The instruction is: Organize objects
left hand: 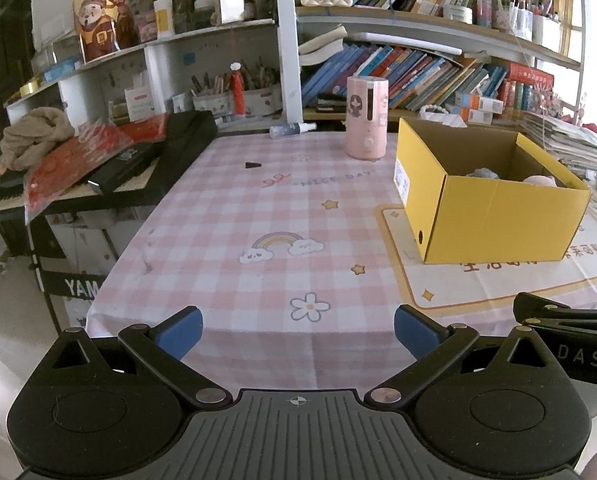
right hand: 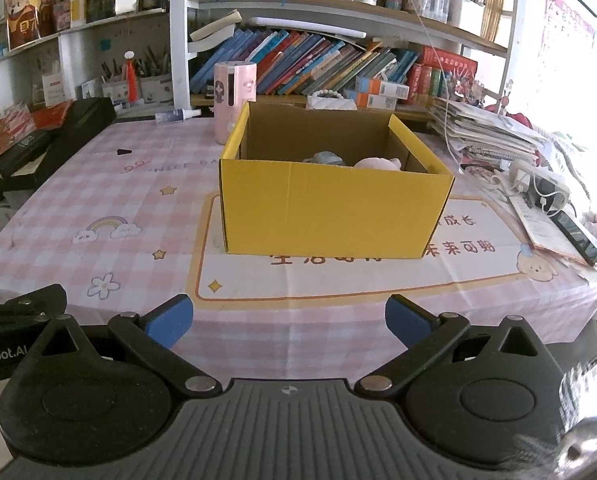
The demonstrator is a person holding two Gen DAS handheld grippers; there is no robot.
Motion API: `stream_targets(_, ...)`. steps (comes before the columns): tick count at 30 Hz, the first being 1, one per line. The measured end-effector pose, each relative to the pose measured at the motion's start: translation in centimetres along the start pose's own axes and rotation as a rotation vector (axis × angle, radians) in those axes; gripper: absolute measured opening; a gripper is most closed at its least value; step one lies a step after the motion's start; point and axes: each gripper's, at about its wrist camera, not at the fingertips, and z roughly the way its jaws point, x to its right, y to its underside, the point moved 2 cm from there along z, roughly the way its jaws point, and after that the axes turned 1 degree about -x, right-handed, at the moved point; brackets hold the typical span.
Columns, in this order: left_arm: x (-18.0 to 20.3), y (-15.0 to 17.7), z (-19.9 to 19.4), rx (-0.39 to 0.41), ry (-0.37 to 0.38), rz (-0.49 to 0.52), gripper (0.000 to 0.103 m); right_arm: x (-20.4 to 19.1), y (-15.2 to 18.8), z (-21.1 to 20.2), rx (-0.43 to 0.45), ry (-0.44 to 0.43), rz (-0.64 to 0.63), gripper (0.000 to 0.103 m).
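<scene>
A yellow cardboard box [left hand: 494, 216] [right hand: 330, 208] stands open on the pink checked tablecloth [left hand: 258, 216] [right hand: 98, 200]. Inside it lie a grey-blue soft thing [right hand: 325, 157] [left hand: 483, 173] and a pink soft thing [right hand: 378, 163] [left hand: 540, 180], only their tops showing. A small black piece [left hand: 252, 165] [right hand: 124, 151] lies on the cloth at the far left. My left gripper [left hand: 298, 330] is open and empty above the table's near edge, left of the box. My right gripper [right hand: 289, 320] is open and empty, in front of the box.
A pink cylinder [left hand: 367, 117] [right hand: 233, 100] stands behind the box, a spray bottle [left hand: 292, 129] [right hand: 177, 115] lies at the back. A black keyboard with red packets [left hand: 110, 156] flanks the left edge. Papers, a phone and cables [right hand: 550, 208] crowd the right. Bookshelves [right hand: 338, 60] stand behind.
</scene>
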Motion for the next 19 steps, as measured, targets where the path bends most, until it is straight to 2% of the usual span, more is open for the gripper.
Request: stream_targets(19,-0.08,-0.36,0.32,-0.003,0.03,-0.028,0.103,0.2,-0.49,0.46,0.0,-0.002,-0.004,0.103)
